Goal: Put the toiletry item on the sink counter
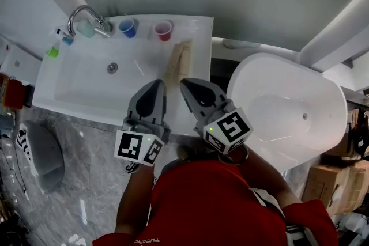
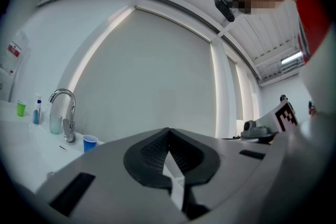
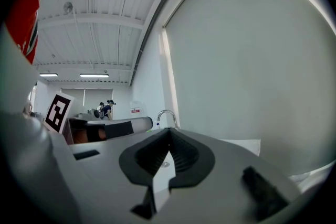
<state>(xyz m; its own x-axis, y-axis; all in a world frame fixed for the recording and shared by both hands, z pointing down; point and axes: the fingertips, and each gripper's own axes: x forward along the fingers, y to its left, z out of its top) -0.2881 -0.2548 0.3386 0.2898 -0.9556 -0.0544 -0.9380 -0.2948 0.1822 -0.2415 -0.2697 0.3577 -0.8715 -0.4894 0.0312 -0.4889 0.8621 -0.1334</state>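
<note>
Left gripper (image 1: 156, 86) and right gripper (image 1: 187, 85) were pressed together, empty, over the sink counter (image 1: 198, 29). Print on the red shirt (image 1: 202, 204) was illegible.

Basin (image 1: 81, 86) clear; faucet (image 1: 85, 15), blue cup (image 1: 127, 27), red cup (image 1: 163, 30) behind.

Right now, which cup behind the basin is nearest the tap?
The pale teal cup, right beside the tap; the blue cup and red cup stand further right.
</note>
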